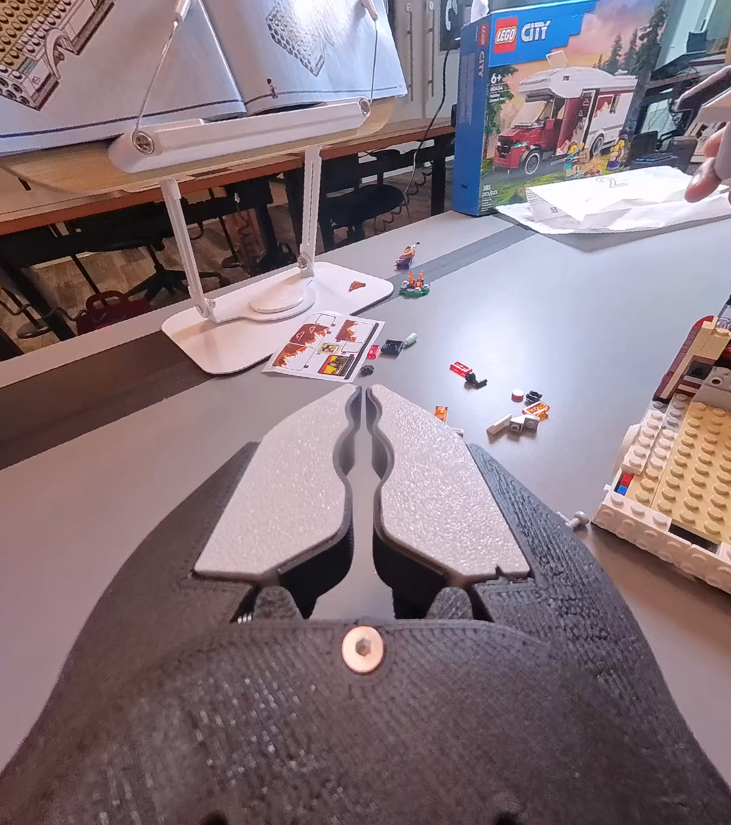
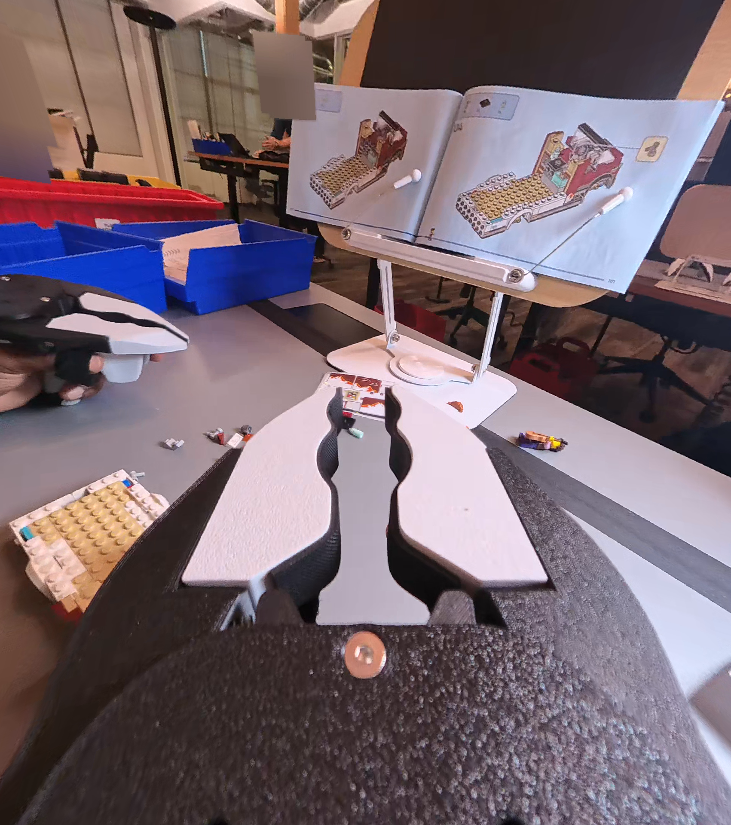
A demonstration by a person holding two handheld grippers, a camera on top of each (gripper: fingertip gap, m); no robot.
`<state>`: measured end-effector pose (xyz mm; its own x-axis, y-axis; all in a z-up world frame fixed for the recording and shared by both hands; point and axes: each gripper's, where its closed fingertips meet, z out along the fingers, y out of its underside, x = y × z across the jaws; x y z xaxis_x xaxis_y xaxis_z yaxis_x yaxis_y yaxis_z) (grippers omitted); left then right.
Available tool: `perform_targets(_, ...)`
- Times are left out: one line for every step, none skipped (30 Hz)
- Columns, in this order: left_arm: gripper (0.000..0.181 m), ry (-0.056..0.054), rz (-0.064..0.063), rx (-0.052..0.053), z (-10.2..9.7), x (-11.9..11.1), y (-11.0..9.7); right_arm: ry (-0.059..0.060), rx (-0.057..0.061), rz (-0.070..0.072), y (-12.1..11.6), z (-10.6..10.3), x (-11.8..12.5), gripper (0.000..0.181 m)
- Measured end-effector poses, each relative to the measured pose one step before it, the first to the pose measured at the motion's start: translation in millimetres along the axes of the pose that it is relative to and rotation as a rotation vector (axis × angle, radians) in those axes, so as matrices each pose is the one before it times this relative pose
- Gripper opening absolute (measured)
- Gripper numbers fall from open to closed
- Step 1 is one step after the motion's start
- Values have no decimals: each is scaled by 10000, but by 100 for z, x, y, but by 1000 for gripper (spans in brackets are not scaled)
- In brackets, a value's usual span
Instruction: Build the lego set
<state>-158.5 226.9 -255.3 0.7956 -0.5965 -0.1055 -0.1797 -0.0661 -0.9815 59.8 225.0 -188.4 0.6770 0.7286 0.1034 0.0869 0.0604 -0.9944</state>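
Grey table [image 2: 229,384], blue bin [image 2: 238,268] w/ paper inside, left gripper [image 1: 363,389] together, right gripper [image 2: 362,393] apart.

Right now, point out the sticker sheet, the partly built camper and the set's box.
sticker sheet [image 1: 325,346]: left wrist view, middle of the sheet.
partly built camper [image 1: 707,473]: left wrist view, tan studded floor.
box [image 1: 546,111]: left wrist view, printed front face.

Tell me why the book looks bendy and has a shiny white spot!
Left wrist view: the wide-angle lens curves the instruction book, and glare whitens its top. Right wrist view: the book stand bows too, and blur softens the corners. Both grippers' dark bodies look soft up close.
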Motion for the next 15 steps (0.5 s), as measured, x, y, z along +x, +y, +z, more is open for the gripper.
perform_targets(2, -15, -22, -21, 21, -56, 27, -99, 28, -82, -51, 3, -219, 18)
perform_targets(2, -7, -4, -26, 29, -26, 39, -76, -25, -84, 58, 31, -167, 18)
perform_targets(2, 14, 12, -33, 23, 23, 34, -48, -37, -44, 138, 50, -109, 18)
perform_targets(3, 9, 39, -32, 35, 44, 45, -85, -62, 22, 227, 79, -130, 18)
perform_targets(3, 11, 53, -16, 12, 59, 18, -154, -123, 80, 328, 151, -192, 18)
perform_targets(3, 10, 61, 2, 1, 70, -3, -236, -193, 96, 414, 249, -248, 18)
perform_targets(3, 11, 52, -1, 4, 51, 2, -339, -272, 43, 451, 425, -317, 18)
perform_targets(3, 12, 27, -11, 15, 43, 14, -435, -390, -69, 505, 642, -321, 20)
perform_targets(3, 8, 10, -13, 24, 15, 9, -483, -518, -156, 570, 869, -215, 22)
perform_targets(3, 13, 0, -12, 13, 12, 12, -512, -605, -148, 628, 1062, -52, 24)
perform_targets(3, 16, -10, -4, 8, 8, 5, -522, -669, -81, 662, 1191, 121, 28)
perform_targets(3, 9, -12, 13, -10, -4, -20, -516, -698, -49, 670, 1275, 287, 31)
perform_targets(3, 20, -1, 33, -26, 27, -35, -469, -659, -74, 612, 1306, 431, 31)
perform_targets(3, 23, 20, 48, -53, 33, -50, -369, -593, -100, 513, 1301, 576, 31)
perform_targets(3, -2, 52, 16, -60, 15, -16, -269, -544, -101, 418, 1277, 674, 33)
